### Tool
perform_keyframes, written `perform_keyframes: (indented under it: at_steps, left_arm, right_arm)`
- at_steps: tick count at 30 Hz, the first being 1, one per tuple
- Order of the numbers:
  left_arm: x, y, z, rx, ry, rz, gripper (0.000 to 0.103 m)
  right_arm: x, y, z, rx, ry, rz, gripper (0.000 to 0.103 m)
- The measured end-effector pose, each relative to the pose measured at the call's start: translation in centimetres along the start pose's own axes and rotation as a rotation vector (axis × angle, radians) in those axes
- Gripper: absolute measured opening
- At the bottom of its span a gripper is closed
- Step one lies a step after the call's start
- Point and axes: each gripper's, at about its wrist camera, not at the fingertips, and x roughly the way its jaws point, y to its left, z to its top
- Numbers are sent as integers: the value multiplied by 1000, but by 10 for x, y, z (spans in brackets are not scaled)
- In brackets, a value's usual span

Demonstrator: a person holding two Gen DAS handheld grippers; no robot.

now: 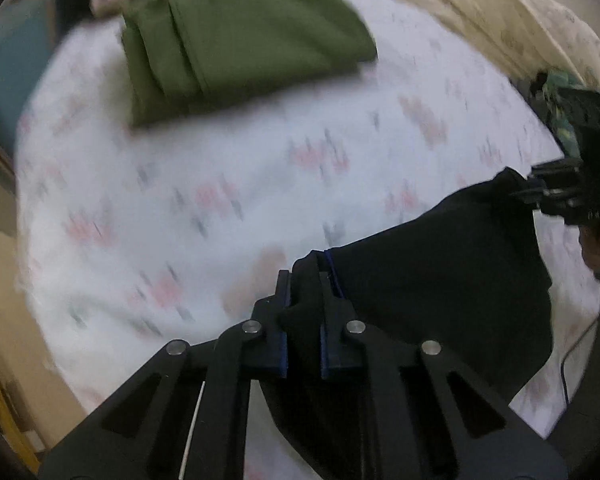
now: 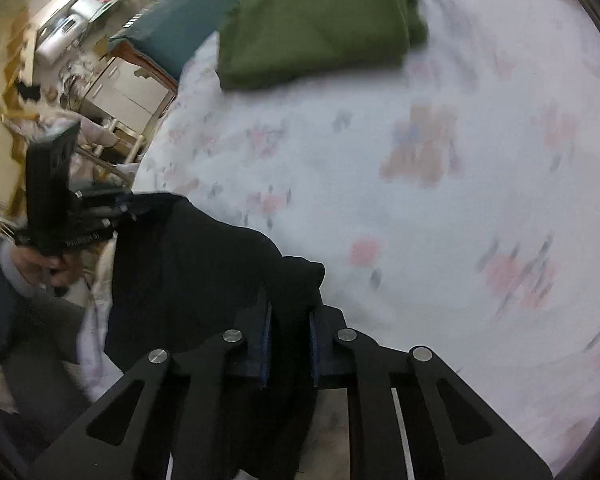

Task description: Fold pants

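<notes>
The left gripper (image 1: pixel 304 280) has its jaws pinching one corner of the black pants (image 1: pixel 440 264), the cloth bunched between the blue pads. From there the dark fabric stretches rightward to the right gripper (image 2: pixel 290 312), whose jaws are likewise clamped on another corner — held at two points so the garment hangs spread and can be laid flat. Beyond both sets of jaws lies the floral bedsheet (image 1: pixel 220 184), the likely landing surface. Far ahead of the jaws, well apart from the black pair, sits a folded green garment (image 1: pixel 236 44) — probably already finished. Everything is motion-blurred.
</notes>
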Motion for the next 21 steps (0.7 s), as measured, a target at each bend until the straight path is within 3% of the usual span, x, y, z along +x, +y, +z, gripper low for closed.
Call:
perform_keyframes:
  at_steps: [2, 4, 8, 13, 16, 21]
  left_arm:
    - [-14, -4, 12, 32, -88, 53, 8]
    - [-26, -8, 16, 55, -164, 57, 8]
    - [-21, -20, 7, 133, -136, 71, 8]
    - [-47, -33, -16, 194, -179, 52, 8]
    - [-58, -42, -28, 286, -189, 114, 8]
    - [-77, -65, -55, 408, -227, 147, 8]
  right_arm:
    - [-13, 5, 7, -25, -113, -57, 14]
    - [-16, 9, 8, -69, -134, -90, 14]
    - [-22, 9, -5, -110, -111, -86, 14]
    - [-43, 27, -22, -212, -162, -129, 14]
    - [-53, 48, -33, -313, -196, -167, 14]
    - [-65, 81, -66, -468, -202, -153, 11]
